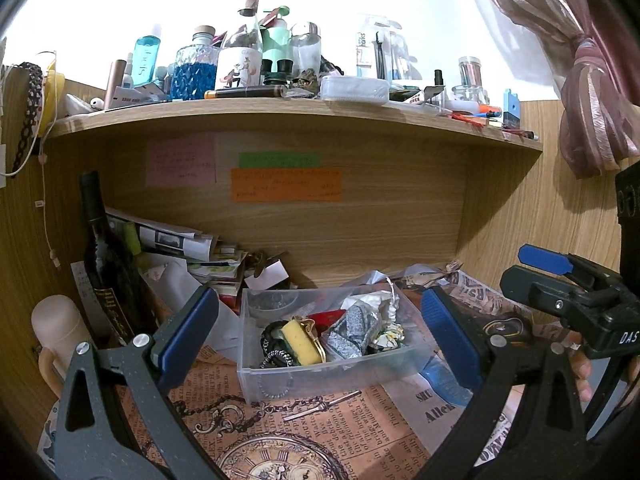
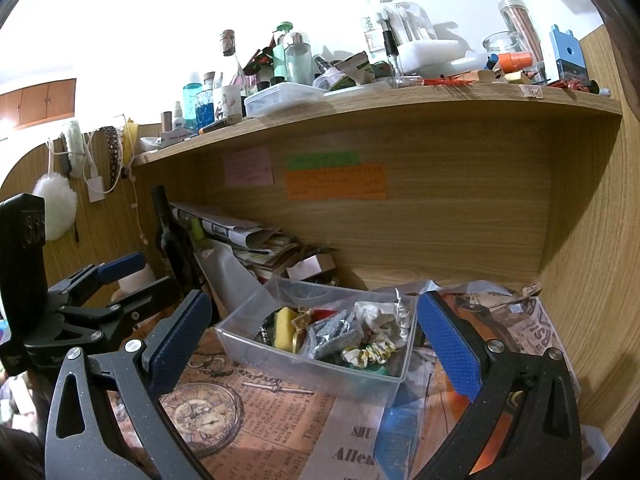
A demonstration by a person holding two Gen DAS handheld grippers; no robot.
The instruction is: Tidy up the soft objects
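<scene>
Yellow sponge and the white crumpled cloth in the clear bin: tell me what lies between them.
A grey speckled pouch lies between yellow sponge and white cloth; both views show it.

Your left gripper hangs level with its jaws spread wide and nothing between the blue pads. Your right gripper is just as wide, empty too, close beside the left and aimed the same way. Part of your right hand shows behind its handle, fingers wrapped round it.
</scene>
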